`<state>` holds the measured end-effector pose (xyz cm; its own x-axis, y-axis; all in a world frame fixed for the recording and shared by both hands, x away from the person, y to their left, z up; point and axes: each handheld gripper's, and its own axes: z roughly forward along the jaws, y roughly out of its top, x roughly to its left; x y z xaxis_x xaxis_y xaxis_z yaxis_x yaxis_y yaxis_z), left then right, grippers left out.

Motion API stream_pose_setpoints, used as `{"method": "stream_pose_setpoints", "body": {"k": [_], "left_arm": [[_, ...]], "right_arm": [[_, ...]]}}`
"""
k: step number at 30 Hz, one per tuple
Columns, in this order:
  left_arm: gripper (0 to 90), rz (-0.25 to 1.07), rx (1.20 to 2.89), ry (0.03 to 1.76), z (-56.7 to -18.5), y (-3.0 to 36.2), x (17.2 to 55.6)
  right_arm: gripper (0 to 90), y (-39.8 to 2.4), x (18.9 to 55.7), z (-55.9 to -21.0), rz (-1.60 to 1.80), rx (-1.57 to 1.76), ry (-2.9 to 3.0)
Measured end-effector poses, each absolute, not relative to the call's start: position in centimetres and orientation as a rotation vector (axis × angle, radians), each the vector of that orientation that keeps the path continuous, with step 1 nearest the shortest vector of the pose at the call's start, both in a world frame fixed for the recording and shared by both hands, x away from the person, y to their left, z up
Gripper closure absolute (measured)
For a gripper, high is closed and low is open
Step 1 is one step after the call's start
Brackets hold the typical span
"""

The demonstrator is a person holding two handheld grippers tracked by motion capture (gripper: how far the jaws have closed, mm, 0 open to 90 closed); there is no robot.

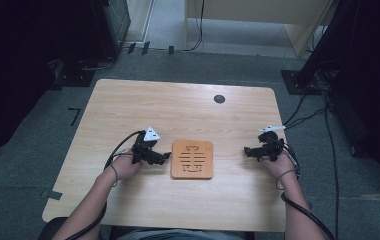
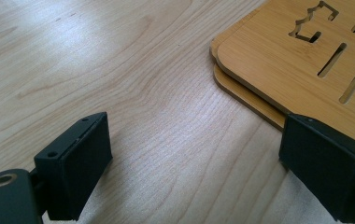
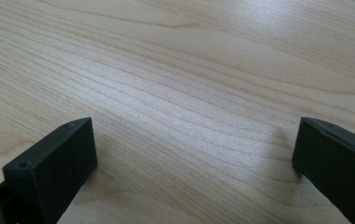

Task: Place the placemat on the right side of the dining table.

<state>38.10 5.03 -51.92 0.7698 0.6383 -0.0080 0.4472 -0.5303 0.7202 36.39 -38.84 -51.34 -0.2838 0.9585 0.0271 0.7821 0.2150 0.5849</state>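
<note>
Hands low, flanking wooden board

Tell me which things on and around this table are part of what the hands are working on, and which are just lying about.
In the job:
- slotted wooden board, two layers in the left gripper view
- left gripper, open beside it
- right gripper, open over bare table

Lying about:
- round dark grommet in the table
- cables on the floor
</note>
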Motion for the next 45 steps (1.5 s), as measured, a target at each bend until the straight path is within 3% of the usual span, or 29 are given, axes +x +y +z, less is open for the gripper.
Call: {"method": "stream_pose_setpoints", "body": {"k": [39,41,42,43,45], "left_arm": [[8.3,0.337,2.217,0.817,-51.9,4.9,38.1],[8.3,0.337,2.218,0.816,-51.9,4.9,38.2],[8.3,0.336,2.219,0.812,-51.9,4.9,38.2],[8.3,0.336,2.219,0.812,-51.9,4.9,38.2],[8.3,0.336,2.218,0.813,-51.9,4.9,38.2]], "right_arm": [[0.0,-37.7,37.9,-51.0,0.697,1.654,2.175],[9.4,-37.9,38.1,-50.6,0.711,1.692,2.172],[9.4,-37.9,38.1,-50.6,0.711,1.692,2.172],[16.9,-37.9,38.2,-50.1,0.713,1.725,2.137],[15.4,-37.8,38.2,-49.7,0.748,1.735,2.132]]}}
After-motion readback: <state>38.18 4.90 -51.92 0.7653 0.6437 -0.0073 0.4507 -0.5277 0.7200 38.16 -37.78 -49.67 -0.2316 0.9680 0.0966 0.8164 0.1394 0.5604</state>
